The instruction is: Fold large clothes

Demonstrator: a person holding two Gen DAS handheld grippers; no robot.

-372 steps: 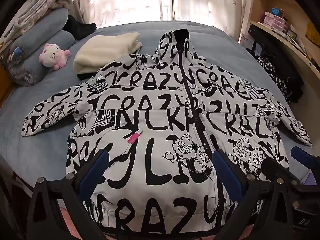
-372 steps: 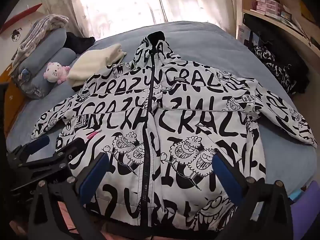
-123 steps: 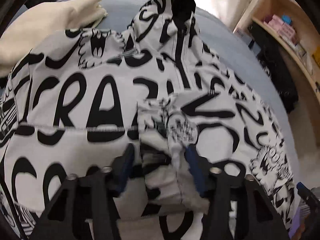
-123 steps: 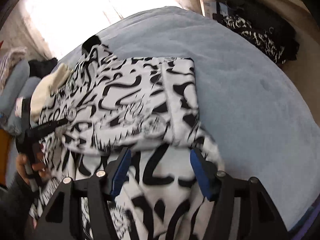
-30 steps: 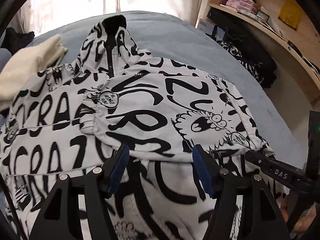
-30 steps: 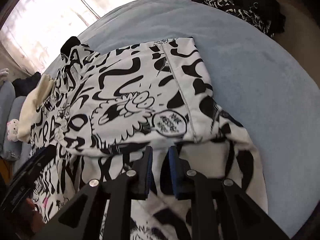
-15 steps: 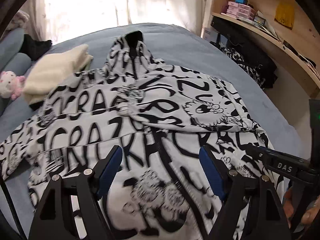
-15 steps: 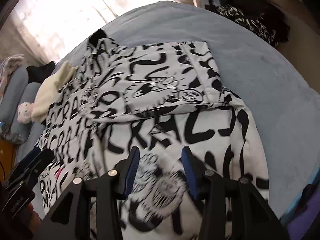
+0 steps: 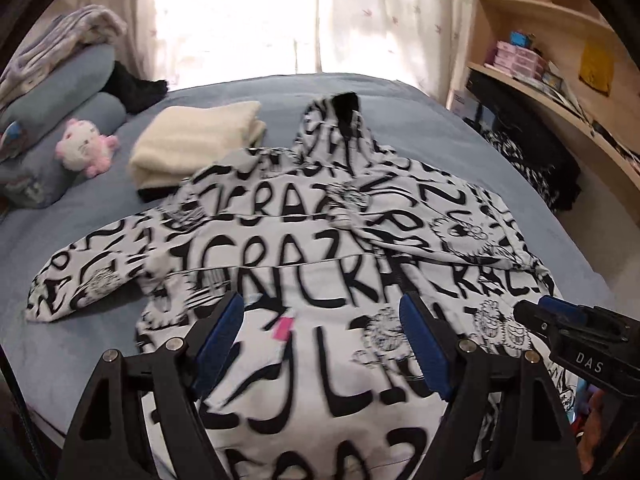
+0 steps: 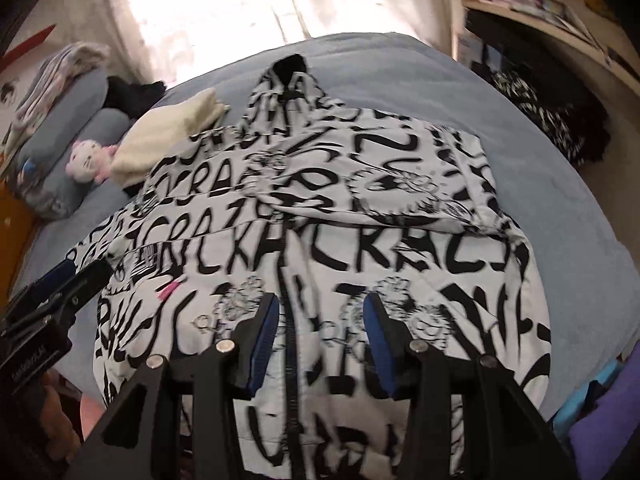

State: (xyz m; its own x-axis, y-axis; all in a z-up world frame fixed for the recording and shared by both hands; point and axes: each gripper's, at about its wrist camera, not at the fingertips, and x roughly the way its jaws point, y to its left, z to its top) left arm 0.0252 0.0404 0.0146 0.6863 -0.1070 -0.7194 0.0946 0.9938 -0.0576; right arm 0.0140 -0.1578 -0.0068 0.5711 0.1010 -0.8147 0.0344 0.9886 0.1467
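We're over a wide bed (image 9: 420, 112) dressed in soft blue-grey fabric, and far left we've got rolled blue bolster pillows (image 9: 68, 84) with a striped blanket (image 9: 60, 40) heaped on top. A pink and white plush cat (image 9: 86, 148) sits against them on the bedding. Just beside it, a cream folded knit (image 9: 196, 140) with a fuzzy nap, stacked on something dark. Behind, bright sheer curtains (image 9: 280, 16) glow across the back wall.

Centre now: the jacket (image 9: 320, 272) lies flat on the bed, front up, hood towards the curtains. It's a smooth white shell covered in bold black lettering and cartoon doodles, with a black zip (image 10: 286, 312) down the middle and a small pink tag (image 9: 282, 328) near our left side. Its sleeve on our left (image 9: 92, 276) stretches out across the bedding; the sleeve on our right (image 9: 440, 228) is folded in over the chest.

Our left gripper (image 9: 320, 332) hovers above the lower hem, blue-padded fingers (image 9: 218, 336) spread wide, holding nothing. Our right gripper (image 10: 320, 330) hangs over the zip, fingers (image 10: 262, 336) parted with a narrower gap, also holding nothing.

Far right, pale wooden shelves (image 9: 552, 36) curve along the wall with small boxes, and dark patterned clothing (image 9: 532, 160) is piled below.
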